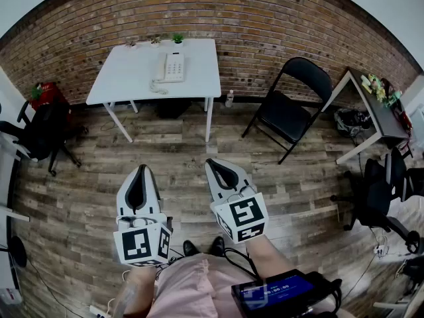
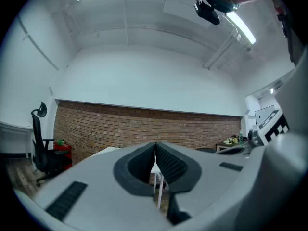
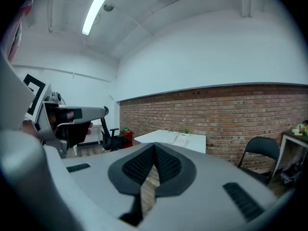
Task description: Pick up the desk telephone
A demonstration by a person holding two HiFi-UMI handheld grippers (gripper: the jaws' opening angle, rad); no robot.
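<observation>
A white desk telephone (image 1: 171,66) with a coiled cord lies on a white table (image 1: 126,78) against the brick wall, far ahead of me. In the right gripper view the telephone (image 3: 182,139) shows small on that table (image 3: 161,137). My left gripper (image 1: 142,169) and right gripper (image 1: 211,162) are held side by side over the wooden floor, well short of the table. Both are shut with nothing between the pads. The left gripper (image 2: 155,145) points level at the wall, the right gripper (image 3: 154,148) slightly downward.
A black folding chair (image 1: 291,105) stands right of the table. A dark desk (image 1: 374,105) with clutter is at far right, with black office chairs (image 1: 381,191) below it and another (image 1: 40,134) at left. Small potted plants (image 1: 177,38) line the table's back edge.
</observation>
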